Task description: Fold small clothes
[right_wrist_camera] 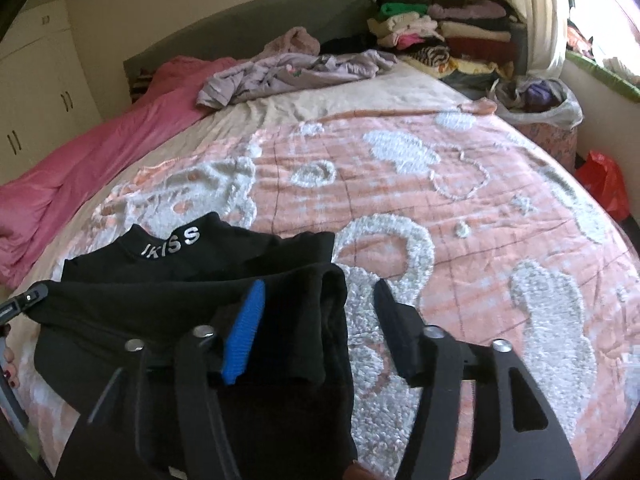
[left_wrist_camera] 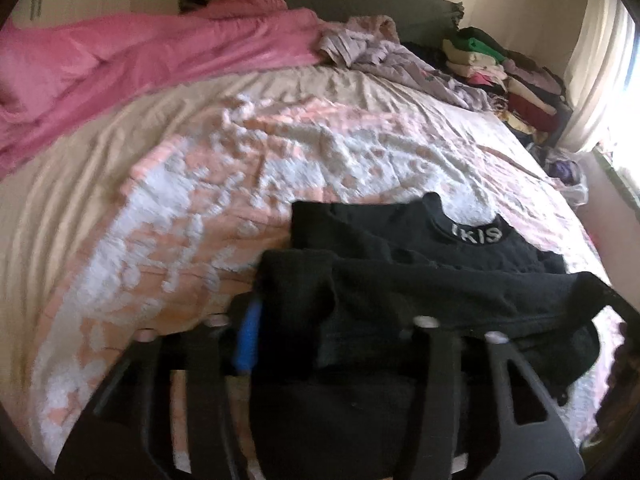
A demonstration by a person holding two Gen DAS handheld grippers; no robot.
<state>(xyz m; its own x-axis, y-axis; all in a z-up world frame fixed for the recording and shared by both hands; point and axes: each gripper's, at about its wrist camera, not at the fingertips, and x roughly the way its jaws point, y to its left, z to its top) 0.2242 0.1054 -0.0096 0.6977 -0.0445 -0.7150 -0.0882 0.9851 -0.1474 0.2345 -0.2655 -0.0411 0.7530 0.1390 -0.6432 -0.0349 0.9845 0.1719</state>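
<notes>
A black top [left_wrist_camera: 400, 248] with white letters on its collar [right_wrist_camera: 172, 242] lies folded on the bedspread, its lower part doubled up over the body. My left gripper [left_wrist_camera: 332, 312] is at the fold's left end. Its blue pad [left_wrist_camera: 248, 332] stands bare beside the cloth, and the cloth drapes over the other finger and hides it. My right gripper [right_wrist_camera: 320, 304] is at the fold's right end. Its blue pad [right_wrist_camera: 244, 332] and dark finger [right_wrist_camera: 396, 332] stand well apart, with the rolled edge of the top [right_wrist_camera: 332, 320] lying loose between them. Neither pad presses on the cloth.
The pink and white tufted bedspread [right_wrist_camera: 440, 208] covers the bed. A pink duvet [left_wrist_camera: 120, 64] lies along the far left and a crumpled lilac garment [right_wrist_camera: 288, 72] near the headboard. Stacks of folded clothes [right_wrist_camera: 448, 32] stand at the back right. A hand [right_wrist_camera: 10, 368] shows at the left edge.
</notes>
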